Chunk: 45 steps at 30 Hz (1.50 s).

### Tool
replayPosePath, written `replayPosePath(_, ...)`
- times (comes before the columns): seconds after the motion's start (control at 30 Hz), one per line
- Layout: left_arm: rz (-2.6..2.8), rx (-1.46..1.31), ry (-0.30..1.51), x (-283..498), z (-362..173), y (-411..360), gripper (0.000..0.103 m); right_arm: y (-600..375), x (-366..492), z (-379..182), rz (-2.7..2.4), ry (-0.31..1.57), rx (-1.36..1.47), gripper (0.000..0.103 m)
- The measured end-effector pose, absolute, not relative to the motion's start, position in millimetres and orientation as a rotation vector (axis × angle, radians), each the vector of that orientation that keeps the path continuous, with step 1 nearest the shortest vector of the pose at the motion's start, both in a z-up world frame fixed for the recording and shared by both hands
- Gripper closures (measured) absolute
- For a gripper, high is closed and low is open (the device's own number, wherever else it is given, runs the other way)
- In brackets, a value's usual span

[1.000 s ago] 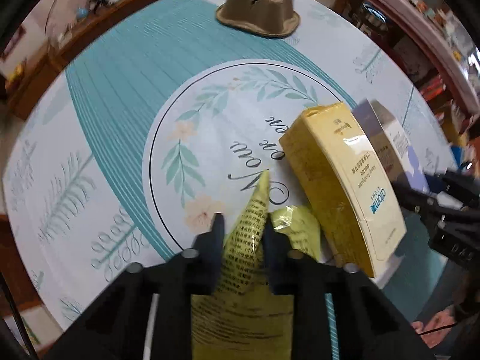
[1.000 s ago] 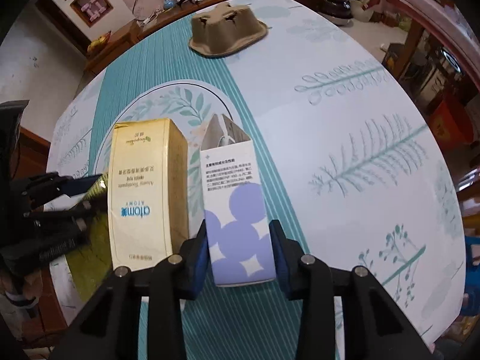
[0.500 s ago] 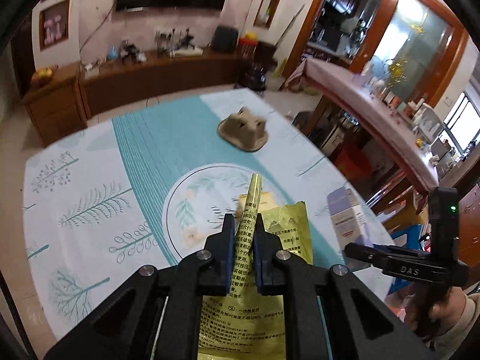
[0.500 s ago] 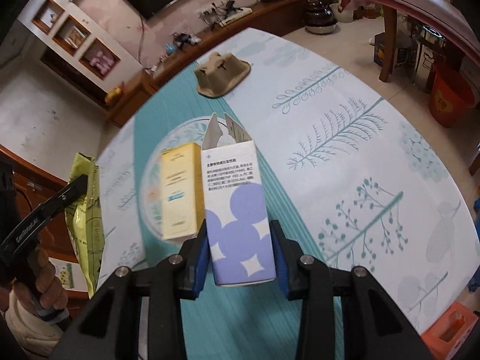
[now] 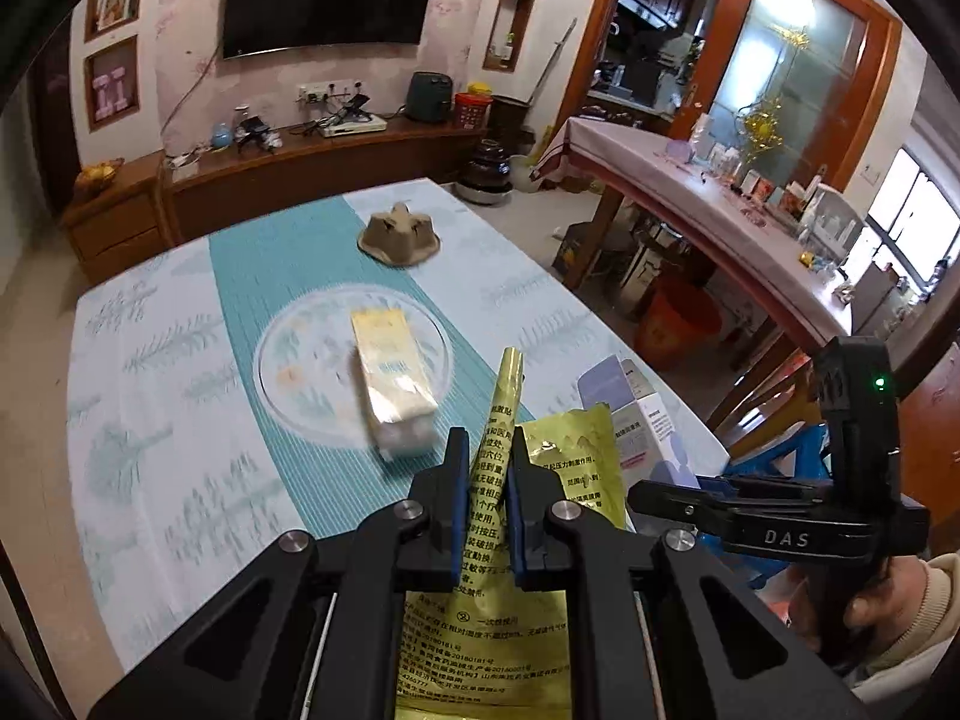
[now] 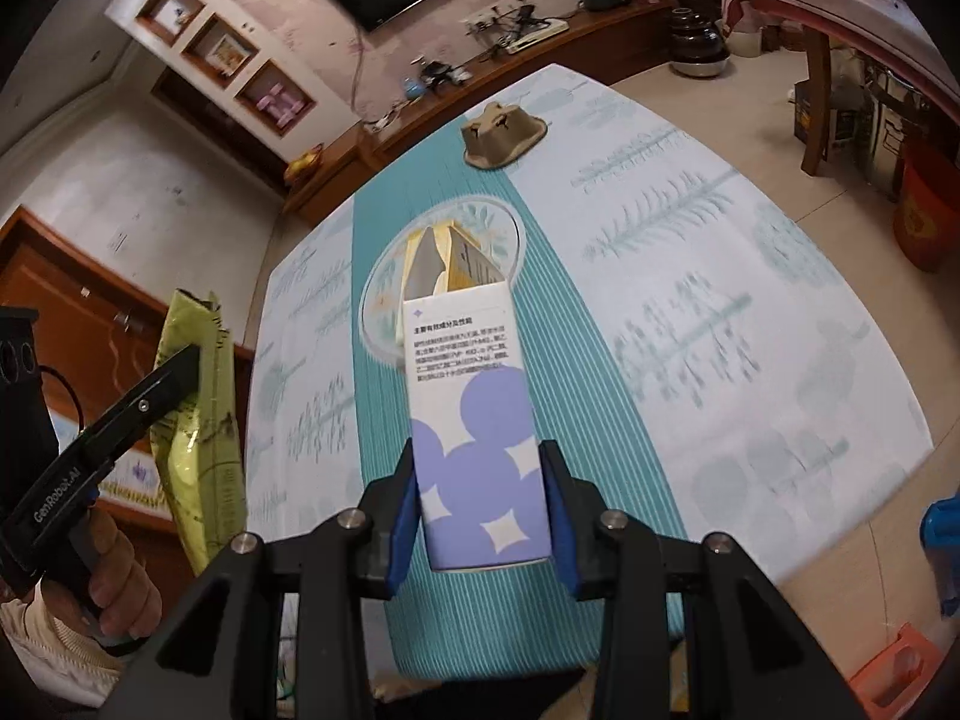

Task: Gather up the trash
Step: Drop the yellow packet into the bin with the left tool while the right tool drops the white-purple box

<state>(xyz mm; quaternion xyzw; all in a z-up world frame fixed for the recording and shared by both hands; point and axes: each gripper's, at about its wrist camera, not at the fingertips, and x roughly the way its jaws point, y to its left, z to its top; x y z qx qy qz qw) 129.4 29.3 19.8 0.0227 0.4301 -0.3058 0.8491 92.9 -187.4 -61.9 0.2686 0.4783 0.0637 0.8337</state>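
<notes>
My left gripper (image 5: 487, 480) is shut on a yellow foil packet (image 5: 489, 618) and holds it above the table's near edge; the packet also shows in the right wrist view (image 6: 201, 420). My right gripper (image 6: 480, 516) is shut on a white carton with purple dots (image 6: 474, 420), lifted off the table; the carton also shows in the left wrist view (image 5: 636, 420). A yellow box (image 5: 390, 372) lies on the round print of the tablecloth (image 5: 180, 420); it also shows behind the carton (image 6: 462, 258). A brown pulp cup tray (image 5: 399, 235) sits upside down at the far end of the table (image 6: 503, 135).
An orange bin (image 5: 678, 324) stands on the floor right of the table (image 6: 927, 216). A long pink-covered counter (image 5: 690, 192) runs along the right. A wooden TV cabinet (image 5: 300, 162) stands beyond the table. A blue stool (image 5: 774, 462) is near the table's right corner.
Both grippers have risen and pulled back from the table with their loads. The table now looks smaller and farther away; the yellow box stays on the cloth.
</notes>
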Motion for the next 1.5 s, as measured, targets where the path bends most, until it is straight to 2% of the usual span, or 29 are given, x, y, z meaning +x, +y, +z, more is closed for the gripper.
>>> replayPosePath(0.4,-0.429,0.087,0.99,-36.1,-2.7,-34.0,0.094,-241.8,-42.8,-86.5,0.278,1.164,0.496,0.066)
replayPosePath(0.67,-0.345,0.108,1.056,-73.5,-32.4,-35.4,0.094,-249.8,-71.6,-117.9,0.339,1.273,0.51,0.066)
replayPosePath(0.8,-0.316,0.084,1.111,-80.2,-67.5,-26.9,0.094,-232.9,-77.4,-143.7,0.366,1.331,0.502,0.066)
replayPosePath(0.97,-0.297,0.073,1.166,-90.7,-137.4,-19.8,0.094,-209.8,-81.0,-199.6,0.339,1.432,0.515,0.066)
replayPosePath(1.17,-0.25,0.062,1.204,-94.3,-248.2,-10.3,0.094,-180.7,-80.3,-301.1,0.283,1.545,0.511,0.066)
replayPosePath(1.3,-0.182,0.043,1.192,-85.2,-327.4,-0.1,0.094,-165.7,-75.4,-365.0,0.254,1.576,0.504,0.066)
replayPosePath(1.5,-0.071,0.017,1.138,-67.3,-415.5,12.0,0.094,-150.0,-51.7,-449.0,0.213,1.561,0.519,0.066)
